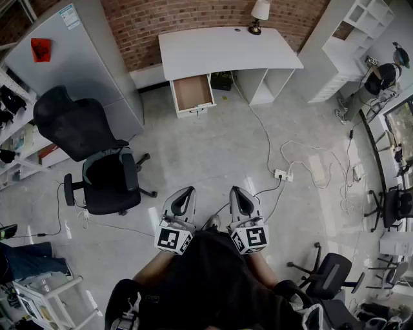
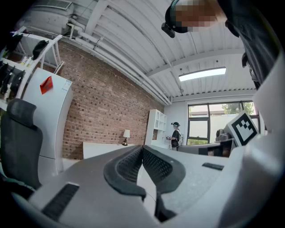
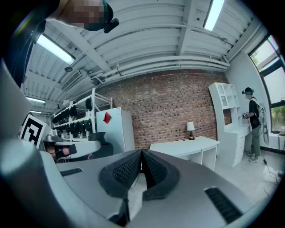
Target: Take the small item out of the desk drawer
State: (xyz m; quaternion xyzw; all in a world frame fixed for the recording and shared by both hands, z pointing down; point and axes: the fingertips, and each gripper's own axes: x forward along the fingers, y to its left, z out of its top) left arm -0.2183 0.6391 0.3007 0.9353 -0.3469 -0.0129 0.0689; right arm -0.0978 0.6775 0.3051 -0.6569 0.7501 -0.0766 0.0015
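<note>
Grey left gripper point(image 1: 188, 192) and right gripper point(image 1: 235, 191), black top point(image 1: 213, 277)

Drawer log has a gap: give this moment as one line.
drawer: open, far off | left claw: shut, empty | right claw: shut, empty

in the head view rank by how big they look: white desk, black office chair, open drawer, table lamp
1. white desk and black office chair, too alike to rank; the chair is nearer
2. open brown-bottomed drawer
3. white-shaded table lamp
</note>
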